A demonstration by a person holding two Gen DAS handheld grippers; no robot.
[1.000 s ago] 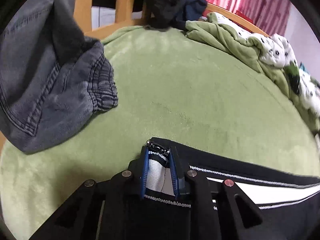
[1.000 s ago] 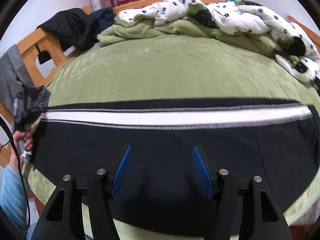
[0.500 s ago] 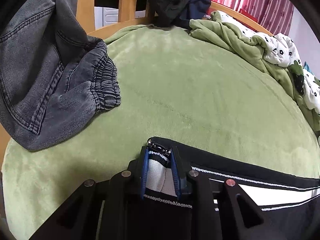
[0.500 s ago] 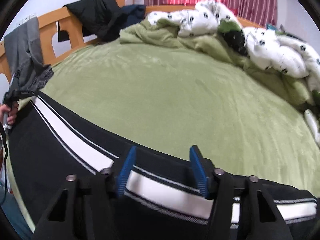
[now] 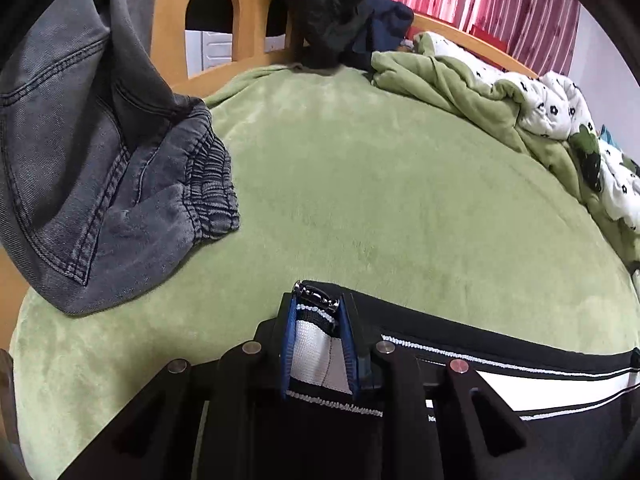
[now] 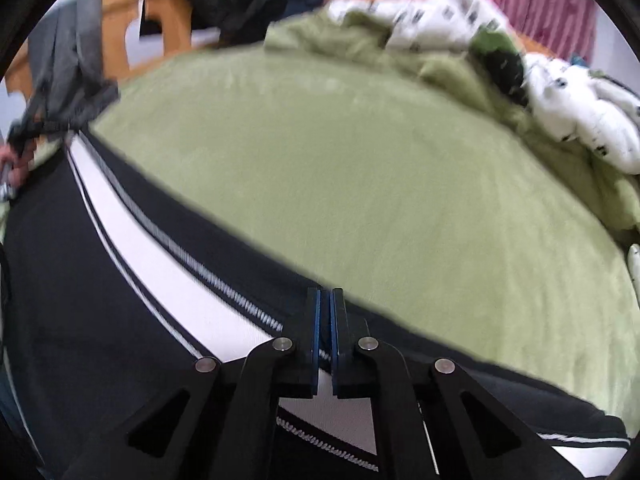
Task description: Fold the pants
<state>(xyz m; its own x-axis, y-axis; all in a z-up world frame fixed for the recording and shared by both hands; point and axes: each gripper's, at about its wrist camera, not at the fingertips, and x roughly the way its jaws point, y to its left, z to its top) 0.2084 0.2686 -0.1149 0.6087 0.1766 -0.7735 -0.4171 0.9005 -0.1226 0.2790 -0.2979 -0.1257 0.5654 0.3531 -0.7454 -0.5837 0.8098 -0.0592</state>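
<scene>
Black pants (image 6: 100, 320) with a white side stripe (image 6: 168, 276) lie stretched along the near edge of a green bed (image 6: 380, 184), pinned at two points. The left gripper (image 5: 318, 340) is clamped on one end of the garment, a bunched fold of white stripe and black hem showing between its blue pads (image 5: 287, 344). The right gripper (image 6: 325, 336) has its jaws pressed nearly together on the pants' far edge, beside the stripe; fabric appears pinched between them, though the blurred view makes the depth of the hold hard to judge. Holding both ends keeps the cloth taut and flat, likely in readiness to carry one edge over for a fold. Grey jeans (image 5: 104, 184) spill from the wooden bed frame (image 5: 172, 24) onto the mattress, well apart from the pants. A crumpled quilt (image 5: 532, 108) and dark clothes (image 5: 328, 12) are heaped along the far side. No containers are visible.
</scene>
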